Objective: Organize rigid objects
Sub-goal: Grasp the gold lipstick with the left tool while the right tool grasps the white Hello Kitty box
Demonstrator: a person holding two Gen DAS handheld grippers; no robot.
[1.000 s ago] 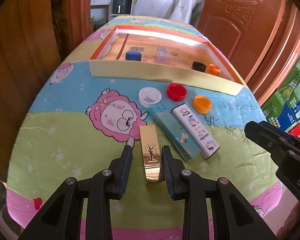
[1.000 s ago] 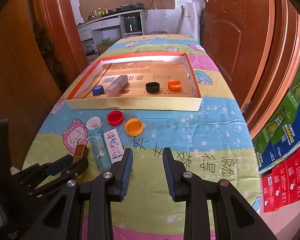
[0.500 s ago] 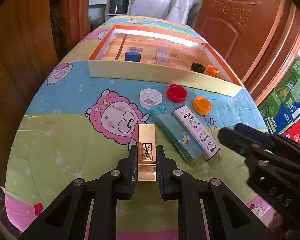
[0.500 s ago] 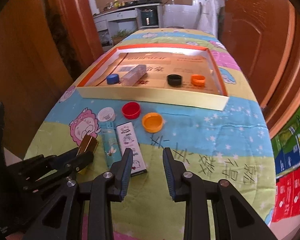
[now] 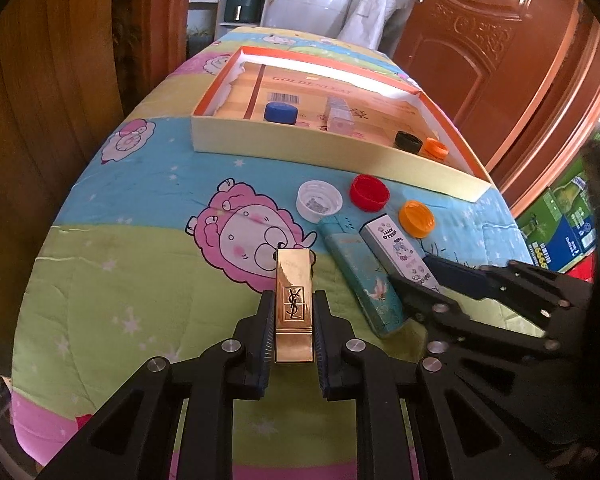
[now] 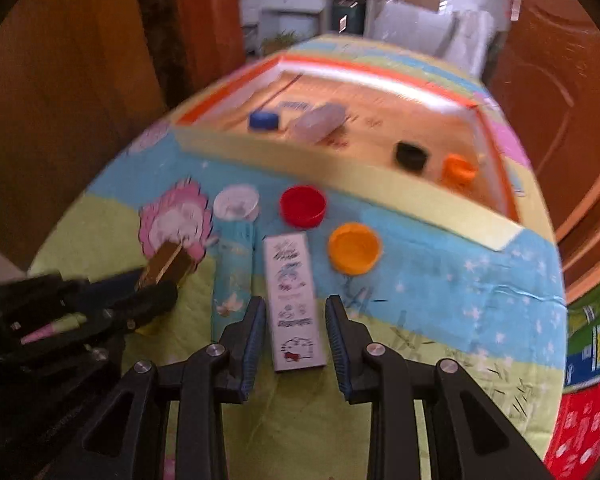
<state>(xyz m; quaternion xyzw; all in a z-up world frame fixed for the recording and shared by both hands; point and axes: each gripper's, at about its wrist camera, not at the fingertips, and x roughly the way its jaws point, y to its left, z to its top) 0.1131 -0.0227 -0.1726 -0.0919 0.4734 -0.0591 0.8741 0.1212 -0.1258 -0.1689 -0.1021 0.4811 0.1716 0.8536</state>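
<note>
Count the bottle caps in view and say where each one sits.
6. In the box: blue cap, black cap, small orange cap. On the cloth in front of it: white cap, red cap, big orange cap. The near wall may hide more.

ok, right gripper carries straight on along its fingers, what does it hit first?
Likely the white Hello Kitty box: it lies between the open fingers of the right gripper, untouched. Beyond it sits the red cap. The frame is blurred, so depth is uncertain.
</note>
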